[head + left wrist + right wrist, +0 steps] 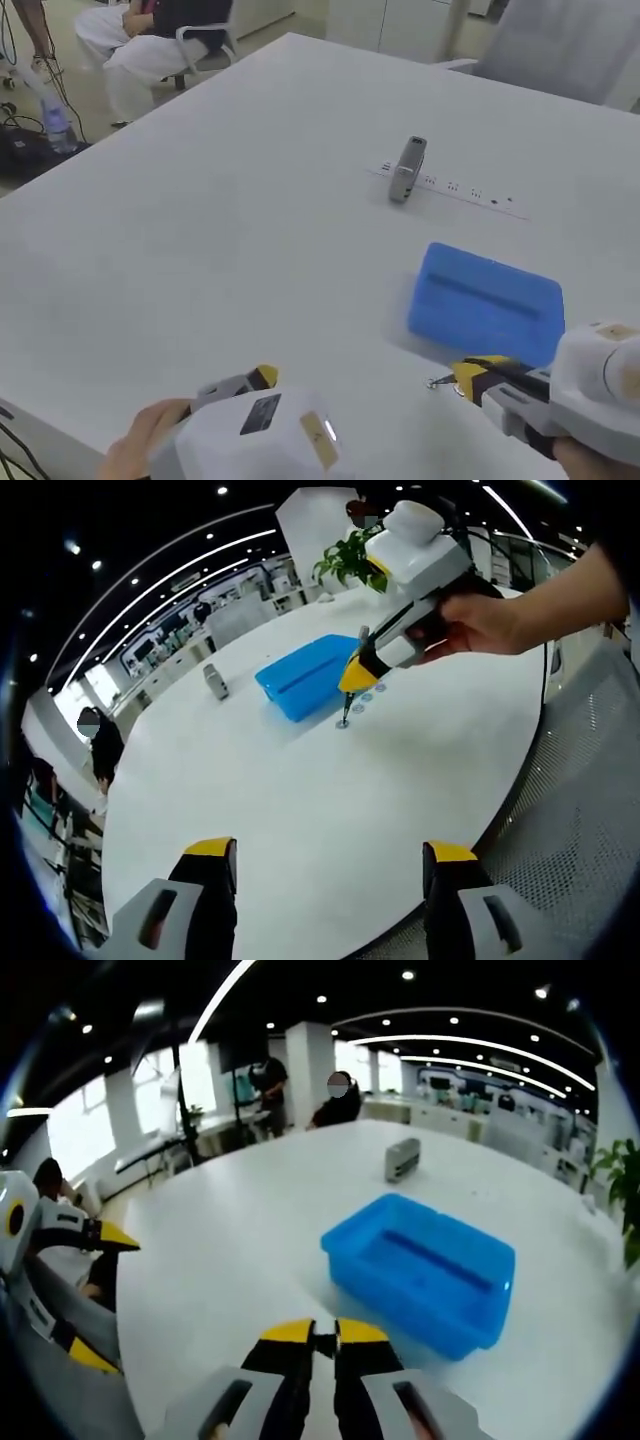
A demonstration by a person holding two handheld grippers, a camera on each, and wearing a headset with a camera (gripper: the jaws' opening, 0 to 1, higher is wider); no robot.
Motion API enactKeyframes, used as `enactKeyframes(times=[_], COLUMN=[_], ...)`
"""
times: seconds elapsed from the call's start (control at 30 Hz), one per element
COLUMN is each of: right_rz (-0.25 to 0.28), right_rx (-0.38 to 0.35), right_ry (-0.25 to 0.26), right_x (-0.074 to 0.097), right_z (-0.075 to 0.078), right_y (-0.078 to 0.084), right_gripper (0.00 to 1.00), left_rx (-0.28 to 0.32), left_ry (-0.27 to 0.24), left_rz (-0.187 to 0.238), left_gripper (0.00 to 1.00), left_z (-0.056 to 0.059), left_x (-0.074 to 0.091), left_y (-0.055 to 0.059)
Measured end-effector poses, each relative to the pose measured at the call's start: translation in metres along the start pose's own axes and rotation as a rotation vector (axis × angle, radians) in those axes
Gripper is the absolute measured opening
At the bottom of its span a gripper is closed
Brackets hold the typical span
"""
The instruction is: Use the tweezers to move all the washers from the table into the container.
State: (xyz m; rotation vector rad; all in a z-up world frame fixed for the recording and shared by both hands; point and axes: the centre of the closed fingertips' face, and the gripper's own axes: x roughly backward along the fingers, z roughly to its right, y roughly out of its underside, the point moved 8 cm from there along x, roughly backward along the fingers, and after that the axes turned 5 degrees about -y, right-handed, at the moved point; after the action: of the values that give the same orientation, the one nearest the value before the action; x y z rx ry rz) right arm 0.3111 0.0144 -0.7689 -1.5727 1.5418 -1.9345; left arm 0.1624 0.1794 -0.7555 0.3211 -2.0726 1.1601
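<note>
Looks like the pick-up step. The right gripper [354, 673] is pinched narrow on thin metal tweezers [345, 710], tips down among small round washers [362, 702] near the white desk [200, 250] edge, just beside the blue plastic container [300, 675]. The left gripper [325, 852] is wide and empty. Next it needs to nip 1 washer and clear the rim.

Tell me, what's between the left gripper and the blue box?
Just bare white table from the left gripper to the blue box, in the left gripper view.
</note>
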Motion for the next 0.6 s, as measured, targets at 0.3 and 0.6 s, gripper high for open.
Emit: enactKeyframes(times=[0.3,0.6], right_rz=[-0.008,-0.100], right_rx=[-0.028,-0.036], right_ry=[-0.007,-0.032], right_x=[0.000,-0.005], right_z=[0.004,0.009], right_y=[-0.003,-0.011], right_gripper=[0.01,0.02], left_rx=[-0.005,-0.010], left_ry=[-0.003,-0.007], left_rz=[-0.003,-0.005], left_gripper=[0.77,0.76], left_z=[0.000,-0.001], left_x=[0.000,-0.001], left_y=[0.000,0.000])
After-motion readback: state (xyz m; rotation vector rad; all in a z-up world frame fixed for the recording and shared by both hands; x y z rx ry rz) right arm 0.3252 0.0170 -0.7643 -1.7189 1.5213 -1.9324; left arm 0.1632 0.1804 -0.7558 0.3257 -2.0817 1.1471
